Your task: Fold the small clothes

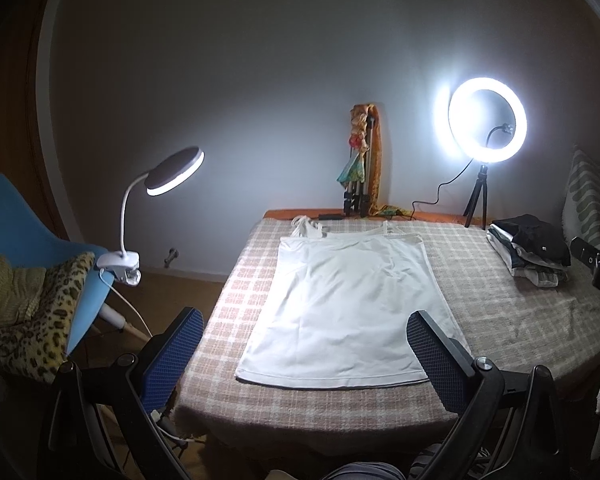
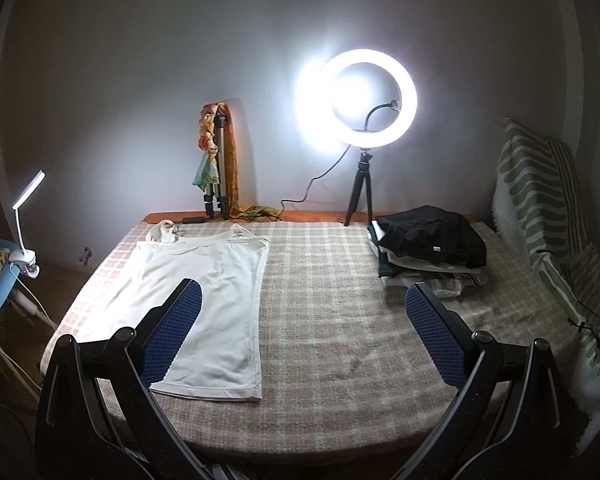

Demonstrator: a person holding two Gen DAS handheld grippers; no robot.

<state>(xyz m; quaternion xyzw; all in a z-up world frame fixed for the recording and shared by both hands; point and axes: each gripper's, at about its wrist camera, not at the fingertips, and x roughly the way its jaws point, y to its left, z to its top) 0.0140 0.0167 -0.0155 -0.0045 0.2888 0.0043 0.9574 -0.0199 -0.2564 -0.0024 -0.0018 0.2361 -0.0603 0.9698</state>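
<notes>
A white tank top lies flat on the checked blanket, straps toward the wall, hem toward me. It also shows in the right wrist view. My left gripper is open and empty, held above the hem end of the top. My right gripper is open and empty, above the blanket just right of the top; its left finger overlaps the top in view.
A stack of folded clothes with a black piece on top sits at the back right, also in the left wrist view. A ring light, a folded tripod, a clip lamp and a blue chair stand around.
</notes>
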